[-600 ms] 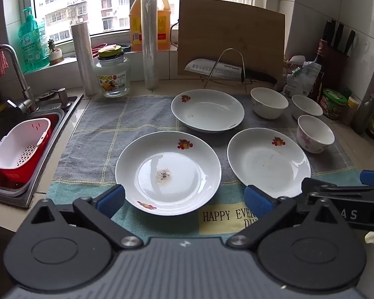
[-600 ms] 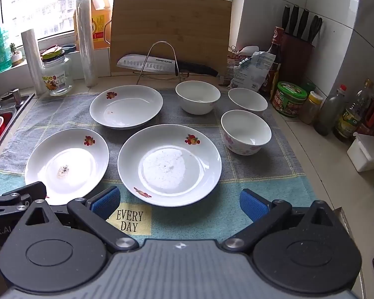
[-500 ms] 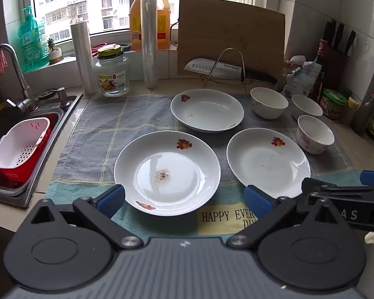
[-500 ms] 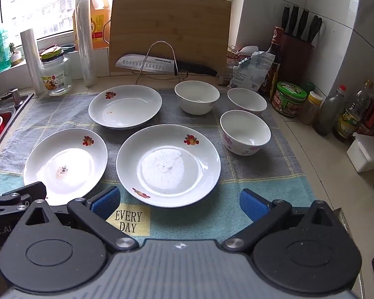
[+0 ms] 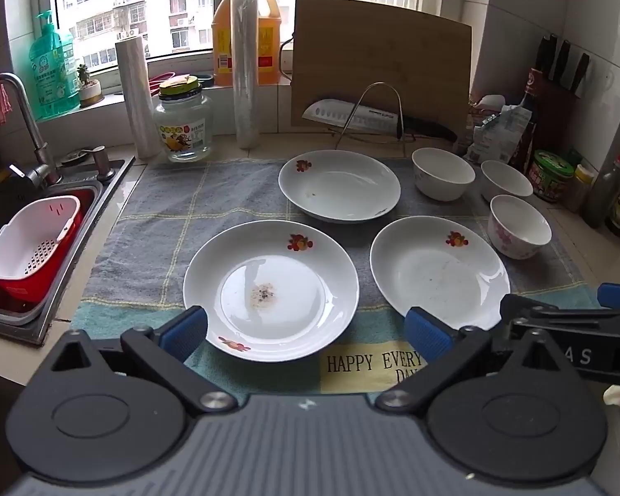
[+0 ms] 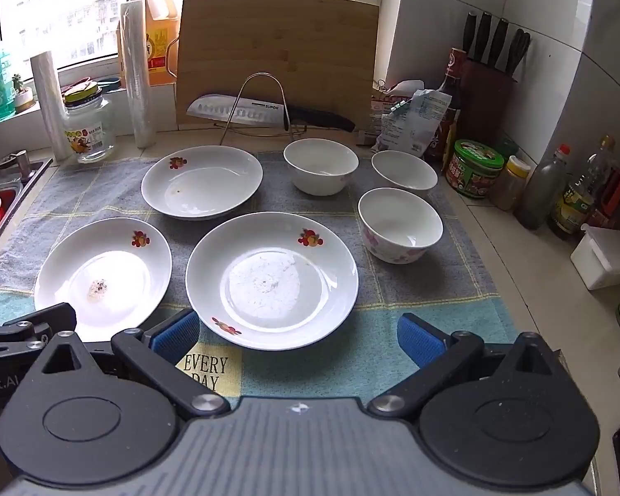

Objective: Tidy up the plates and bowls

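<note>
From the left wrist camera, the left gripper (image 5: 306, 330) hangs with its blue-padded jaws spread wide and nothing in them, just above the near edge of the left plate (image 5: 270, 289), which has a small dark smear at its centre. That plate lies on a grey and teal towel (image 5: 177, 223) spread over the counter. Beside it on the right lies the right plate (image 5: 438, 268), and behind the two a far plate (image 5: 339, 184). Three bowls (image 5: 443, 173) stand apart at the towel's right end. A sink (image 5: 99, 202) with a white colander (image 5: 33, 244) is at the left.

From the right wrist camera, the right gripper (image 6: 295, 337) is likewise released and empty, poised over the near rim of the right plate (image 6: 270, 281). The flowered bowl (image 6: 400, 225) stands just right of it, with two plain bowls behind it. A cutting board (image 6: 277, 53) leans on the wall above a knife (image 6: 264, 113).
</note>
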Demonstrator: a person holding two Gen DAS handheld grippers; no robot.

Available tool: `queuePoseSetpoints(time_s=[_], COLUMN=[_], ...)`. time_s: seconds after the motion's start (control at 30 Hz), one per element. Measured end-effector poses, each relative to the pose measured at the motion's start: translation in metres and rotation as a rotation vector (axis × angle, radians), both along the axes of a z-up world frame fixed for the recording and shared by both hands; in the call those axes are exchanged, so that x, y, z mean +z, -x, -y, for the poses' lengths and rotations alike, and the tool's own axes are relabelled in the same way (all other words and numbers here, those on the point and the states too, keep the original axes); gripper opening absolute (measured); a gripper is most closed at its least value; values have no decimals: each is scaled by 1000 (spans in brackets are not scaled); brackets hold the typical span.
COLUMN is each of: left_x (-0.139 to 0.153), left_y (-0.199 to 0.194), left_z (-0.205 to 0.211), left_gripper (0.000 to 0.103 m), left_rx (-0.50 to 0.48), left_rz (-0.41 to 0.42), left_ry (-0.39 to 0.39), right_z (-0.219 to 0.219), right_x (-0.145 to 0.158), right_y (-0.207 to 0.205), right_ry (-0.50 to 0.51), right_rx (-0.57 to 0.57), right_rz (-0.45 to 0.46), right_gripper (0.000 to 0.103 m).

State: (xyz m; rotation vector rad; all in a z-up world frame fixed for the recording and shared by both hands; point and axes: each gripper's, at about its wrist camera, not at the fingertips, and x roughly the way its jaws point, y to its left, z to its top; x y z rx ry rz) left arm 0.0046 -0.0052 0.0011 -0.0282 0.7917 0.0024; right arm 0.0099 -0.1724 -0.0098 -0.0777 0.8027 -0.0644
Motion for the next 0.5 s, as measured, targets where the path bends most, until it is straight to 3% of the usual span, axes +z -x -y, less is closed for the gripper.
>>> queuePoseSetpoints(time_s=[0.5], left_x=[1], left_y=[-2], left_z=[5], left_gripper=[101], left_rx=[-2], left_rz=[6], left_ry=[3], right_z=[3], right_x=[2], right_y=[-1], right_ry=[5], right_rx=[-10], right_rz=[7], right_gripper=[103])
